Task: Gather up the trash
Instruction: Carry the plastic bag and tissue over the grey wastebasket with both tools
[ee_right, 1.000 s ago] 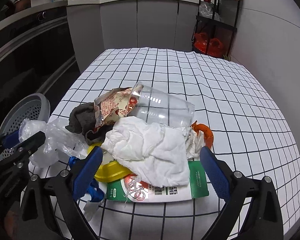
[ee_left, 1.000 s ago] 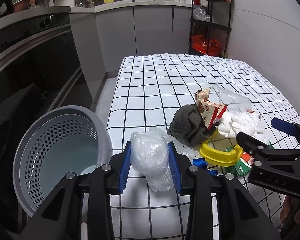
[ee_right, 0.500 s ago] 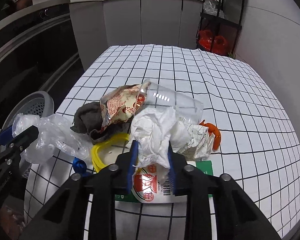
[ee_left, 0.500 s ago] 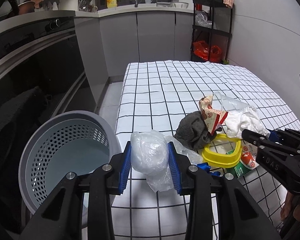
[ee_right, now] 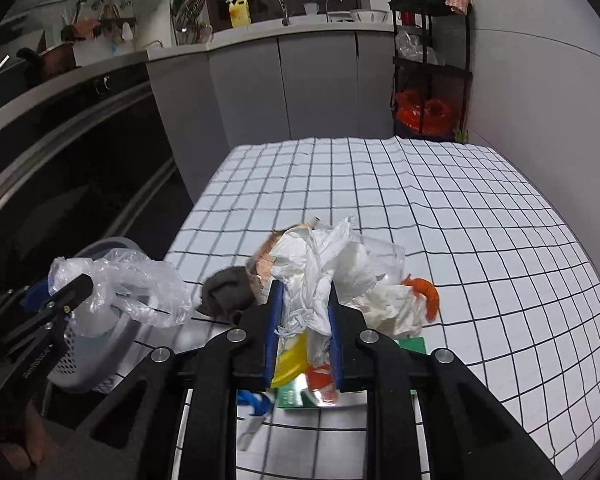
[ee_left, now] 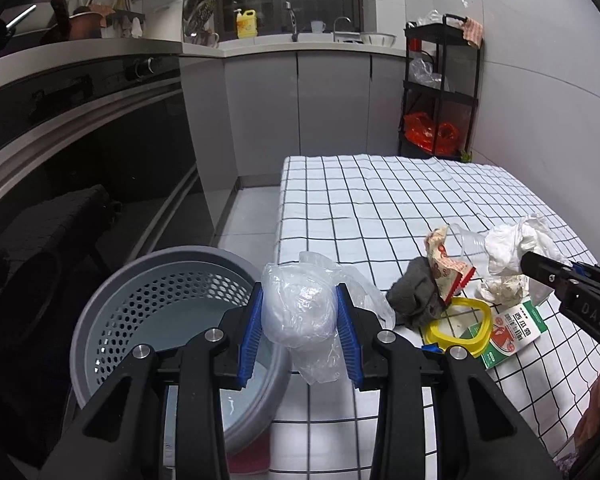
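My left gripper (ee_left: pixel 299 322) is shut on a crumpled clear plastic bag (ee_left: pixel 300 308), held at the table's left edge beside the grey perforated bin (ee_left: pixel 156 320); the bag also shows in the right wrist view (ee_right: pixel 136 280). My right gripper (ee_right: pixel 303 340) is shut on a wad of white tissue (ee_right: pixel 324 268), lifted above the trash pile; the tissue also shows in the left wrist view (ee_left: pixel 516 240). On the checked tablecloth (ee_left: pixel 380 200) lie a grey rag (ee_left: pixel 414 294), a snack wrapper (ee_left: pixel 444 264), a clear cup (ee_left: pixel 466 240), a yellow lid (ee_left: pixel 466 328) and a green carton (ee_left: pixel 514 330).
The bin stands on the floor left of the table, in front of a dark oven front (ee_left: pixel 60 152). An orange scrap (ee_right: pixel 426 292) and more tissue (ee_right: pixel 392 304) lie on the cloth. A black shelf rack (ee_left: pixel 440 92) stands at the far wall.
My right gripper closed on the white tissue and lifted it off the pile. My left gripper rose and drew back towards the bin, still holding the plastic bag.
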`<state>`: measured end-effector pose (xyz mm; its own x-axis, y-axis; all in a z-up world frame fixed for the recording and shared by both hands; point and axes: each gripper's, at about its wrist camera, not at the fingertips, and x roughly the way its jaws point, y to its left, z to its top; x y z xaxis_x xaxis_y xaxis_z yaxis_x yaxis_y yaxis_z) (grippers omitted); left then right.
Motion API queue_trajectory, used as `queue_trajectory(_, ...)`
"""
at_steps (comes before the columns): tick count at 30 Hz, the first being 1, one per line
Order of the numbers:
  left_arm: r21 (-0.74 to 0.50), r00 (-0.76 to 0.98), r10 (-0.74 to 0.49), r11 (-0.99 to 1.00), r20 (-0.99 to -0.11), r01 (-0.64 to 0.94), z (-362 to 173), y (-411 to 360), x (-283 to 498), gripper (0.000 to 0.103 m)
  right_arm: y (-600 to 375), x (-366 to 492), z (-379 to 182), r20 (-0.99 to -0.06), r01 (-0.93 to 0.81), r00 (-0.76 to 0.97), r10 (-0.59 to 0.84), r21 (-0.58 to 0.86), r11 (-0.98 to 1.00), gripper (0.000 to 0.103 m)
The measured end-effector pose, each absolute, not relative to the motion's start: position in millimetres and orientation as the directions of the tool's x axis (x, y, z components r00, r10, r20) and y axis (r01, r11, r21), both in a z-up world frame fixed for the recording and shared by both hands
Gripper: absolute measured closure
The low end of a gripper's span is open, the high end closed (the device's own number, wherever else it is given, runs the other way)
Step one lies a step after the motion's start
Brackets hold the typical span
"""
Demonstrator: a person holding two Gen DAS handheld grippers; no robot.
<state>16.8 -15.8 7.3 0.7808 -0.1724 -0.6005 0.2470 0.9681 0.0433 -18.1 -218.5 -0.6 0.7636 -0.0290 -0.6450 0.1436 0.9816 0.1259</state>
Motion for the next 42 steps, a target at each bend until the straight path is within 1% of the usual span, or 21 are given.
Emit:
queue_trajectory(8, 0.054, 0.81, -0.121, 0.981, -0.574, 0.185, 20.2, 19.0, 16.2, 0.068, -172.0, -8.4, 13.7, -0.617, 0.032, 0.784, 0.075, 0.161, 0.986, 0.083)
queue_trajectory(14, 0.043, 0.814, -0.059, 0.994, -0.578, 0.103, 29.6, 55.9, 23.3, 0.068, -132.0, 8.6, 20.7, -0.611, -0.068, 0.771, 0.182, 0.205, 0.976, 0.083)
queue_trajectory(16, 0.041, 0.812, -0.034, 0.997, -0.583, 0.071, 31.6, 69.7, 26.4, 0.068, -117.6, 14.0, 21.3, -0.611, -0.096, 0.766, 0.199, 0.198, 0.976, 0.083)
queue_trajectory(21, 0.07, 0.808, 0.049, 0.998, -0.587, -0.01, 29.0, 100.2, 32.7, 0.068, -82.6, 38.2, 14.5, -0.638, -0.159, 0.728, 0.25, 0.197, 0.967, 0.083)
queue_trajectory(28, 0.074, 0.778, 0.104, 0.994, -0.619, -0.074, 15.8, 127.2, 41.3, 0.068, -48.6, 66.1, 1.8, -0.66, -0.221, 0.689, 0.3, 0.203, 0.954, 0.083)
queue_trajectory(34, 0.078, 0.759, 0.119, 0.993, -0.64, -0.09, 5.0, 137.6, 44.0, 0.068, -37.7, 82.9, -14.2, -0.687, -0.259, 0.645, 0.334, 0.215, 0.942, 0.083)
queue_trajectory(42, 0.08, 0.726, 0.127, 0.992, -0.676, -0.099, -7.2, 148.5, 52.3, 0.068, -28.4, 97.7, -36.6, -0.726, -0.275, 0.573, 0.38, 0.266, 0.924, 0.083)
